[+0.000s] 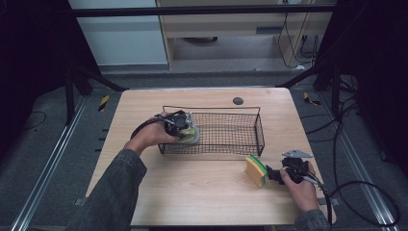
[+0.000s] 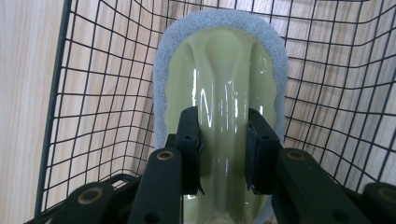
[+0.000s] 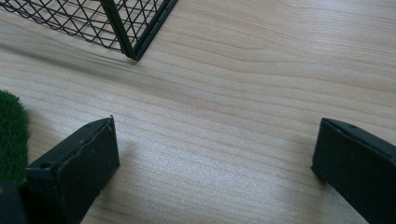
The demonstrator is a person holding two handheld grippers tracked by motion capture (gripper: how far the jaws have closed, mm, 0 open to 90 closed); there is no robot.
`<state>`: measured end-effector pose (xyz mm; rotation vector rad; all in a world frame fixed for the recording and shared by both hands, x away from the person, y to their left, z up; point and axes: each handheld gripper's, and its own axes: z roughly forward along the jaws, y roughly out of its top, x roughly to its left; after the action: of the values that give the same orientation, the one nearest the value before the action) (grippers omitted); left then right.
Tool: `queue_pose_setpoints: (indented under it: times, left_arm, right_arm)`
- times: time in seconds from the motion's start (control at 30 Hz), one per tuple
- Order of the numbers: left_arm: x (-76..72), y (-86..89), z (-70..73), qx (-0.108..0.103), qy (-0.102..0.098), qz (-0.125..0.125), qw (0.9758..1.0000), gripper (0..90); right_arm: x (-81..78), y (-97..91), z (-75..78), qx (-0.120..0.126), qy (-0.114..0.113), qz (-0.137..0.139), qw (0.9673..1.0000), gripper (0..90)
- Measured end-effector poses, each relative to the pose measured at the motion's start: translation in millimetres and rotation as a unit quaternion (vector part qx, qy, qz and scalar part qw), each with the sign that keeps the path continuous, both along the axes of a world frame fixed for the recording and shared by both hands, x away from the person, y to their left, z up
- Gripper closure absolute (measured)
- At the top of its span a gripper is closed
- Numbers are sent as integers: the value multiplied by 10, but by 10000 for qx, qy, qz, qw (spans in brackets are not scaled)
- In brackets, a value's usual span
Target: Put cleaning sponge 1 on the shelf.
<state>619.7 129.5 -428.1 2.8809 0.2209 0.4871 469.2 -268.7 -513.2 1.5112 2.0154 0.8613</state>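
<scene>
Left gripper (image 2: 223, 149), scrubber (image 2: 219, 79) inside basket (image 2: 84, 93)

Left gripper (image 2: 223, 149) clamped, arm extended; right gripper (image 3: 212, 163) wide apart.

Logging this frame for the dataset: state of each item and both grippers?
Scrubber: held by its glossy handle, inside the basket at its left end.
Left gripper: shut on the scrubber handle.
Basket: upright on the table, open top.
Sponge: standing on edge on the table, outside the basket, beside the right gripper.
Right gripper: open, nothing between the jaws, low over the table.
</scene>
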Motion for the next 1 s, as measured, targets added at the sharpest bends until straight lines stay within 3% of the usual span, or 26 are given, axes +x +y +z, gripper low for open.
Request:
queue_pose_setpoints:
  times: [0.27,0.5,0.83,1.0]
  left_arm:
    - [14,-2,-22,50,23,74,10000,686]
    - [-10,44,-8,-106,14,174,9998,654]
    - [-50,123,161,-703,-122,314,9970,534]
    - [-114,123,271,-995,-189,348,9942,473]
  right_arm:
    - [0,-1,0,-2,0,6,10000,8]
    - [0,-1,0,-2,0,8,10000,8]
    - [-1,0,0,4,3,0,10000,8]
    - [-1,0,0,3,3,0,10000,8]
